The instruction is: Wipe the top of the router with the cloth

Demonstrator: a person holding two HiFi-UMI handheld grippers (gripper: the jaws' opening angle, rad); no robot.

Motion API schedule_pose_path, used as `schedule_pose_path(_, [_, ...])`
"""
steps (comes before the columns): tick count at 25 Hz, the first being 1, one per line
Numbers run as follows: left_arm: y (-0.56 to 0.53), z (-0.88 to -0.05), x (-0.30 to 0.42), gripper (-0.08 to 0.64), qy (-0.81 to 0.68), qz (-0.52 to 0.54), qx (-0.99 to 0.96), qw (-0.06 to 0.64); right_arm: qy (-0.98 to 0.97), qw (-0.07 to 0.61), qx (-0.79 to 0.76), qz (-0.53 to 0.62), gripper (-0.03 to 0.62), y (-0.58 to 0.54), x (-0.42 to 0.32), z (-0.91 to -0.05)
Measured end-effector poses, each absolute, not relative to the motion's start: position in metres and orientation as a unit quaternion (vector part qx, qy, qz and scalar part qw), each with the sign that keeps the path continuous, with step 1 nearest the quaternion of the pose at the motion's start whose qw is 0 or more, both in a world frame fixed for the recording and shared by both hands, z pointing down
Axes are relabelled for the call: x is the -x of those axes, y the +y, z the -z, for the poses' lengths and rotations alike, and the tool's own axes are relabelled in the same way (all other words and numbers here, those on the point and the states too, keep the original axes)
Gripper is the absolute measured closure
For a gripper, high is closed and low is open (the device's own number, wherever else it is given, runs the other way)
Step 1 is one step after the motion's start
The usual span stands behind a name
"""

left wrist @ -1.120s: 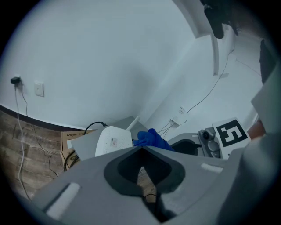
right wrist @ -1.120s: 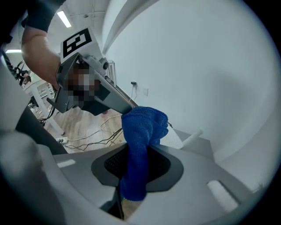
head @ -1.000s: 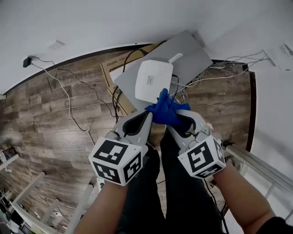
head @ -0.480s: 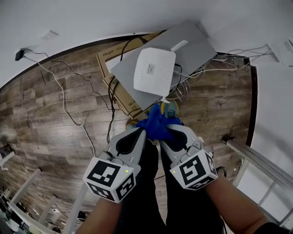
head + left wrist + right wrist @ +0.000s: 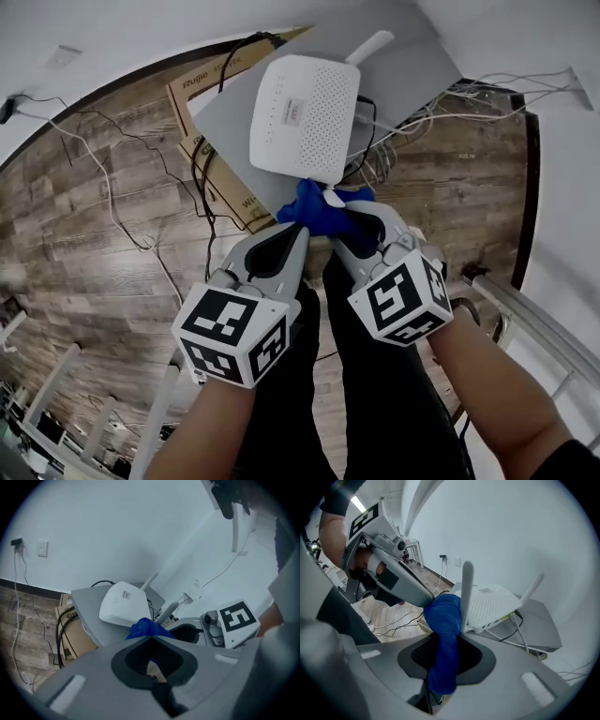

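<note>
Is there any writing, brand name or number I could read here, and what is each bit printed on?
"Ruijie": on the brown cardboard box behind the router; the rest of the box's print is covered.
Router: a small mark on its top, too small to read.
Marker cubes: black-and-white square patterns only, no words.

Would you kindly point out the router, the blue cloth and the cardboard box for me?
router [image 5: 305, 117], head view, centre of its white top.
blue cloth [image 5: 445, 634], right gripper view, its bunched middle part.
cardboard box [image 5: 202, 84], head view, its printed brown side.
</note>
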State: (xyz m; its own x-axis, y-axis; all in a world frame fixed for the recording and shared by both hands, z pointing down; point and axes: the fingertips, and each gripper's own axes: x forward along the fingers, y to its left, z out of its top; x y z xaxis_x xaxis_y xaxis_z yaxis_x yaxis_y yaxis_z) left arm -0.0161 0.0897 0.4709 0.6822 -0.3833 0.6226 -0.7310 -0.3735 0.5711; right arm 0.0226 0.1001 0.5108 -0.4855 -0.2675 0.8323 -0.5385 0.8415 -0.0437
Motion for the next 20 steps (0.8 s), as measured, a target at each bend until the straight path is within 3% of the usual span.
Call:
schedule_pose_path(10, [0.068,-0.389,0.01,0.56,-0.349,-0.195,-0.816,0.417,-0.86,0.435,-0.227,-0.143,0.476,0.087,-0.02,-0.425])
schedule_pose_path(20, [0.024,-0.252,0.04,0.56,-0.42,-0.144,-0.82,0.361,-0.875,0.384,-0.272,-0.113,0.476,0.034,-0.005,-0.292])
